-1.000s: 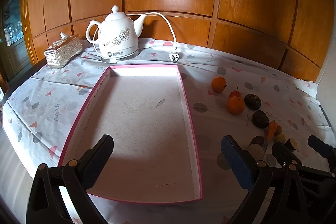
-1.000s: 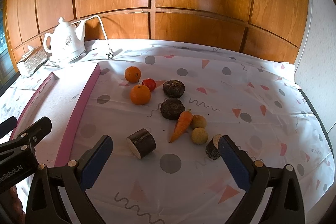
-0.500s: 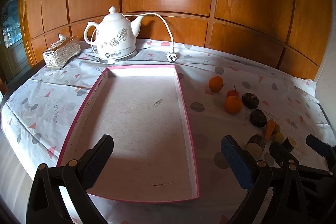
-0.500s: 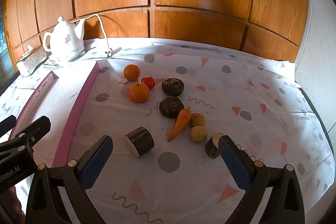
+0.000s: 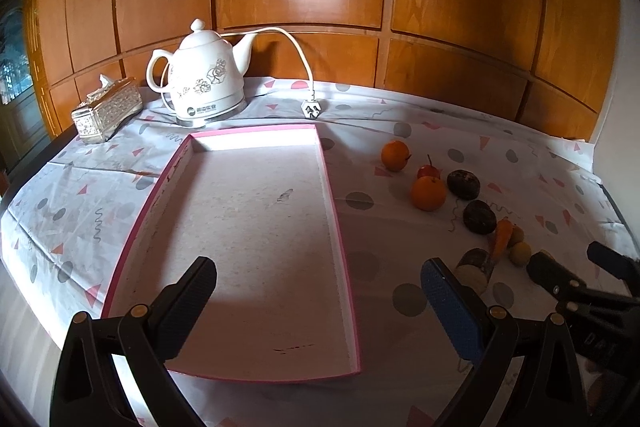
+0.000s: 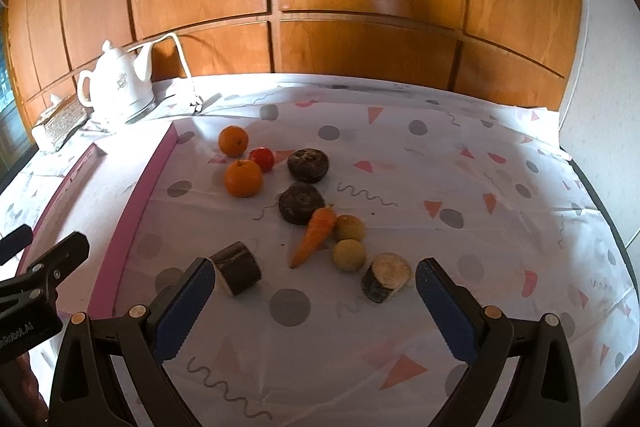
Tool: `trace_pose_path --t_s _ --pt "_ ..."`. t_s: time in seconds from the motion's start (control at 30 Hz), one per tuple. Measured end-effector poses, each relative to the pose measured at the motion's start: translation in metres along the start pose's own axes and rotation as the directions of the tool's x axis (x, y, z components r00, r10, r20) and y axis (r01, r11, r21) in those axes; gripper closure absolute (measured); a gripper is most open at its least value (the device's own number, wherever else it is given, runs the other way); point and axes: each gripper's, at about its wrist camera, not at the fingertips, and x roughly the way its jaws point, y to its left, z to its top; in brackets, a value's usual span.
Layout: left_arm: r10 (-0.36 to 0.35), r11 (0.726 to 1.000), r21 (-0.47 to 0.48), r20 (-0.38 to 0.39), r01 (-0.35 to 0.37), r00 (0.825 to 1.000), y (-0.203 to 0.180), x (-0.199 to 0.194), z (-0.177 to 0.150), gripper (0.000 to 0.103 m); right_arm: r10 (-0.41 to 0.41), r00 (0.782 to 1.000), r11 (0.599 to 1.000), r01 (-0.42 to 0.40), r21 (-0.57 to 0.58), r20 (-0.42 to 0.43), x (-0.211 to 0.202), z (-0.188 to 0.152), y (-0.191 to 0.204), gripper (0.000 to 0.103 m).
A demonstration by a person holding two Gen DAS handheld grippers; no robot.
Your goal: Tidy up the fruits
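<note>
A pink-rimmed shallow tray (image 5: 336,211) lies empty on the patterned cloth; its pink side also shows in the right wrist view (image 6: 140,203). Right of it lie two oranges (image 6: 243,178) (image 6: 233,141), a small red fruit (image 6: 262,159), two dark round fruits (image 6: 301,203) (image 6: 308,165), a carrot (image 6: 314,235), two small yellow-green fruits (image 6: 349,254) and two cut dark stubs (image 6: 236,267) (image 6: 386,277). My left gripper (image 5: 318,301) is open and empty above the tray's near end. My right gripper (image 6: 314,301) is open and empty just before the stubs.
A white teapot (image 5: 208,83) on a base stands at the back, its cord and plug (image 5: 311,109) on the cloth. A silver tissue box (image 5: 106,109) sits at the back left. Wood panelling closes the far side. The table's right edge (image 6: 600,203) is dark.
Both grippers have drawn back slightly; the tray and fruits sit a little farther off. Nothing was grasped or moved.
</note>
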Motion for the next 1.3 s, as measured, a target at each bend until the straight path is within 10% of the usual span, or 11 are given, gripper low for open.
trace_pose_path --t_s 0.33,0.7,0.93,1.3 --pt "-0.116 0.992 0.038 -0.037 0.118 0.993 -0.014 0.005 -0.001 0.000 0.041 0.998 0.998 -0.040 0.043 -0.045 0.008 -0.002 -0.036 0.001" --pt "-0.269 0.945 0.135 -0.190 0.296 0.944 -0.065 0.032 -0.001 0.000 0.068 0.990 0.992 -0.055 0.112 -0.121 0.036 -0.011 -0.085 0.064" --pt "-0.314 0.932 0.113 -0.225 0.344 0.923 -0.081 0.050 0.001 0.000 0.156 0.980 0.983 -0.143 0.112 -0.124 0.044 -0.014 -0.087 0.066" --pt "-0.232 0.923 0.242 -0.266 0.298 0.936 -0.112 0.078 0.002 0.004 0.172 0.972 0.983 -0.158 0.090 -0.163 0.066 -0.016 -0.079 0.066"
